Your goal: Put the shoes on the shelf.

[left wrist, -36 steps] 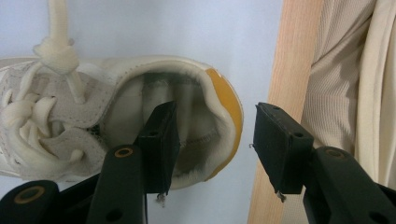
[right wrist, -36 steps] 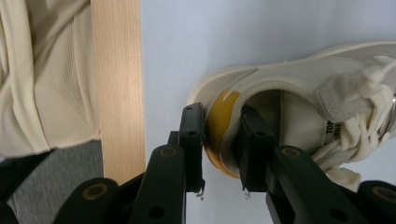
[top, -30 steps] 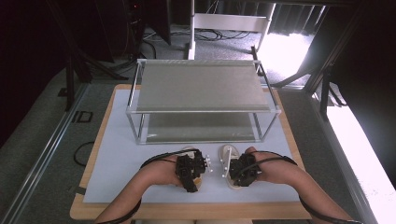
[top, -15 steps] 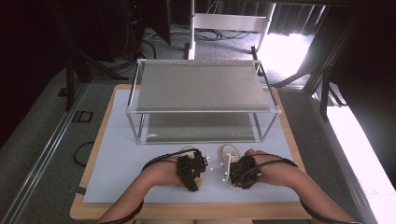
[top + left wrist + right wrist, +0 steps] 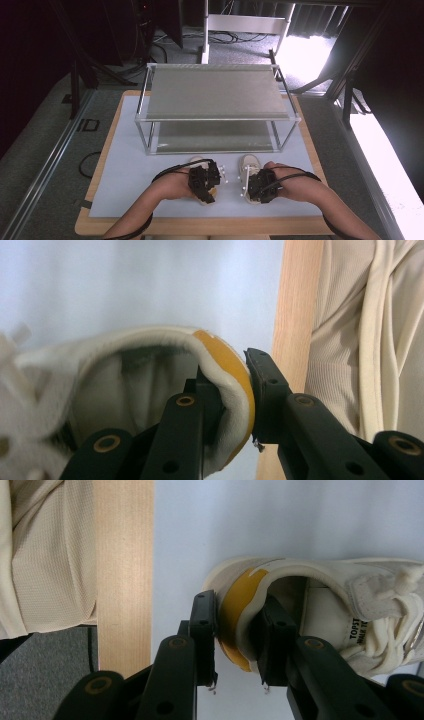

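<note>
- two cream shoes with mustard-yellow heel tabs sit side by side on the white mat (image 5: 125, 180), low in the high view, toes toward the shelf.
- left shoe (image 5: 202, 167) lies at lower centre-left; in the left gripper view its heel (image 5: 227, 390) sits at mid-frame.
- left gripper (image 5: 207, 180) has just been closing; its jaws now clamp the heel wall, one inside the shoe, one outside on the yellow tab.
- right shoe (image 5: 248, 165) lies just right of it; its heel (image 5: 240, 615) is centred in the right gripper view.
- right gripper (image 5: 252, 184) pinches that heel the same way, narrow.
- a two-tier metal shelf (image 5: 215, 97) stands above them at frame centre.
- the wooden table (image 5: 200, 226) edge runs along the bottom.
</note>
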